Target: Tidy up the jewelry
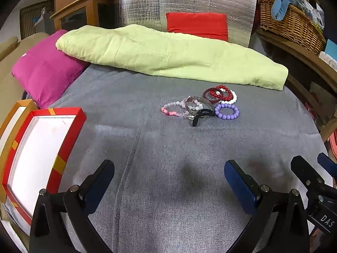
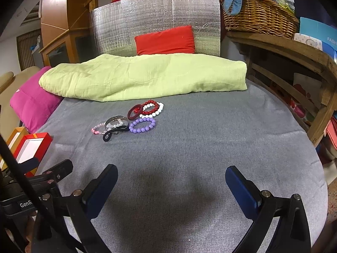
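Purple beaded bracelet (image 2: 142,125) lies nearest, right of the tangled pile; take it first. Both the left gripper (image 1: 169,176) and right gripper (image 2: 171,180) hover with fingers apart, holding nothing, so pinch one bead strand and lift toward the red-rimmed box (image 1: 72,130) at left.

Red box (image 1: 71,126) cut off by left edge; clear bangle (image 1: 198,105) perhaps overlapping pink bracelet (image 1: 171,110), unclear.

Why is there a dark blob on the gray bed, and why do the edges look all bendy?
Left wrist view: the blob is a soft shadow between the open left gripper fingers. Right wrist view: the same kind of shadow under the right gripper; the fisheye lens bends the wooden shelf.
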`<state>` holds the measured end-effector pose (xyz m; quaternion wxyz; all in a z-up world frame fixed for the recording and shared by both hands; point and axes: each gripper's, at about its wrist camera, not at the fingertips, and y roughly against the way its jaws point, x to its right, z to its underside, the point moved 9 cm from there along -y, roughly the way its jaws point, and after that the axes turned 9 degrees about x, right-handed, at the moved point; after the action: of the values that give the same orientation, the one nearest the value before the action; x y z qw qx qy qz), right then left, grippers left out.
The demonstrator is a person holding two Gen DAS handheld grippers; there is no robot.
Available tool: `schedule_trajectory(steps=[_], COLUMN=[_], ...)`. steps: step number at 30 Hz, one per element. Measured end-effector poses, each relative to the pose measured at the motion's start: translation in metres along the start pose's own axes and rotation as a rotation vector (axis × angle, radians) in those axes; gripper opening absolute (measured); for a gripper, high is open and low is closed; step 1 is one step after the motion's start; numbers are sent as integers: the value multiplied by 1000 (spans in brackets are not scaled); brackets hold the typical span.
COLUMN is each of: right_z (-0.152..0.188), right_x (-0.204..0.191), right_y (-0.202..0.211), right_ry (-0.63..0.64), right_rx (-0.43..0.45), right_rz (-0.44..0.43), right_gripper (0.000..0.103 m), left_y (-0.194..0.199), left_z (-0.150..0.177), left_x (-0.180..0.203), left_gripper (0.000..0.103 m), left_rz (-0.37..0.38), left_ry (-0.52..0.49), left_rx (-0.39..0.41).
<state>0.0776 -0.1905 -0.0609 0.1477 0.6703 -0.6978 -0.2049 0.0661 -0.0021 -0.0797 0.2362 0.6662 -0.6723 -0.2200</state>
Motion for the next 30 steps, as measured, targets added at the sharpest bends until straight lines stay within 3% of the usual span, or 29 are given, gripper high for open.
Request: schedule_trajectory(steps=[30], right_z=[2], right_x=[0], right_y=[-5], right_ry=[-2], right_rx=[-6], right_rz=[2], right_gripper=[103], left_y=[-3], left_z=[2], left_x=[0], left_gripper=[103], left_rz=[-18], left_ry=[-15], left_rx=[-1])
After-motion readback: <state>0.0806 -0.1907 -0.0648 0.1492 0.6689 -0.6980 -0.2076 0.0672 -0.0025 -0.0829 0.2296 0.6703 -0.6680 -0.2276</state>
